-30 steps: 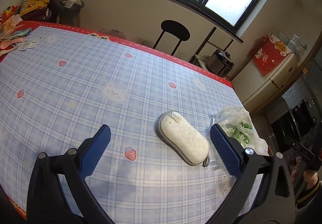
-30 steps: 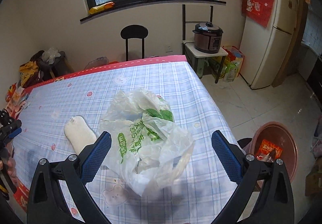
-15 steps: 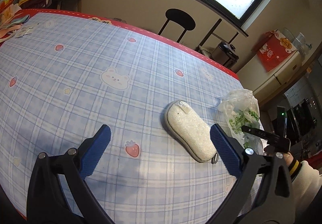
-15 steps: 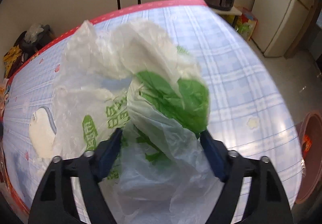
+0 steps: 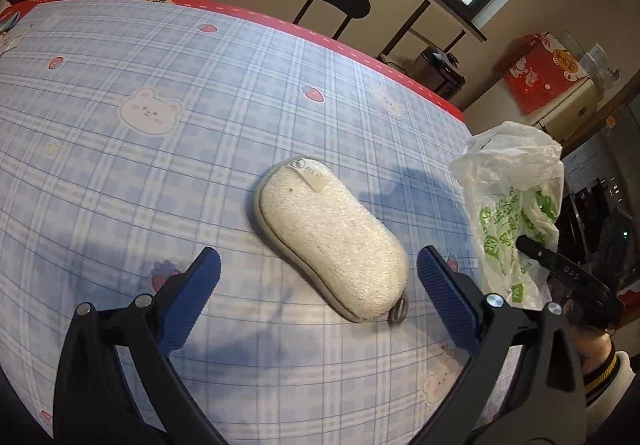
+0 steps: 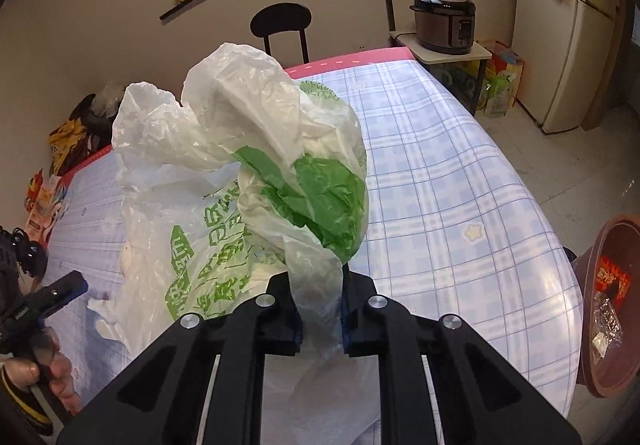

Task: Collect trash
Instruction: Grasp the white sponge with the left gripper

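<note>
1. Pinching a fold of the crumpled white plastic bag with green print [image 6: 256, 181], the right gripper [image 6: 320, 319] has just closed its jaws on it above the blue checked tablecloth [image 6: 440, 181].
2. Left gripper [image 5: 318, 277] gapes wide around the white oval sponge pad [image 5: 332, 241], not touching it.
3. Brown round basin [image 6: 608, 309] on the floor holds wrappers.

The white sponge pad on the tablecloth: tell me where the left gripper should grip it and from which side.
Grip the sponge pad across its narrow middle, coming from above. It lies flat, long and slanted, so the open left gripper would probably need turning to straddle the long sides, clear of the metal ring at its near end.
</note>
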Demonstrator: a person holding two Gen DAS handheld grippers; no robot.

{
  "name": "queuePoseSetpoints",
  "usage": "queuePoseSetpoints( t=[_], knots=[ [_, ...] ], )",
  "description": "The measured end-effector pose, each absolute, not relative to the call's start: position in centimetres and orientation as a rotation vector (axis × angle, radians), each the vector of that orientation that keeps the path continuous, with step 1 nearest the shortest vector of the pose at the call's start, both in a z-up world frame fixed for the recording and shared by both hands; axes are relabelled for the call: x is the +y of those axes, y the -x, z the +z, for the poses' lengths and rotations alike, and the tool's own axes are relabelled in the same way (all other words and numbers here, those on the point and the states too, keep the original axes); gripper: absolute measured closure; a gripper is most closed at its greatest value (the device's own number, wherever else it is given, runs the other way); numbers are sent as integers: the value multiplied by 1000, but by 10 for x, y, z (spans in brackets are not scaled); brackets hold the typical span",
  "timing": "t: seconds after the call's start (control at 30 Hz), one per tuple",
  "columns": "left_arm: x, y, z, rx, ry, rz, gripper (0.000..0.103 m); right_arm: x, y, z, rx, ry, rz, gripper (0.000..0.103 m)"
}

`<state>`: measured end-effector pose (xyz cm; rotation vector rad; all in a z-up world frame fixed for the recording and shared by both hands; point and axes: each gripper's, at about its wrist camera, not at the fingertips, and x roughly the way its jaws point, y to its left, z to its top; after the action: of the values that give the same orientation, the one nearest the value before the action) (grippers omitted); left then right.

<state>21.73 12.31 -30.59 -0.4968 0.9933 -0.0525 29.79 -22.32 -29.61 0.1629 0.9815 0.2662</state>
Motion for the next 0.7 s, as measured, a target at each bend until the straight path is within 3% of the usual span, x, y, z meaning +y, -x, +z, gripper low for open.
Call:
queuePoseSetpoints(
  t=[0.7],
  knots=[
    [76, -286, -355, 1120, 611, 489, 6, -246, -291, -306, 998, -180, 277, 89]
  ],
)
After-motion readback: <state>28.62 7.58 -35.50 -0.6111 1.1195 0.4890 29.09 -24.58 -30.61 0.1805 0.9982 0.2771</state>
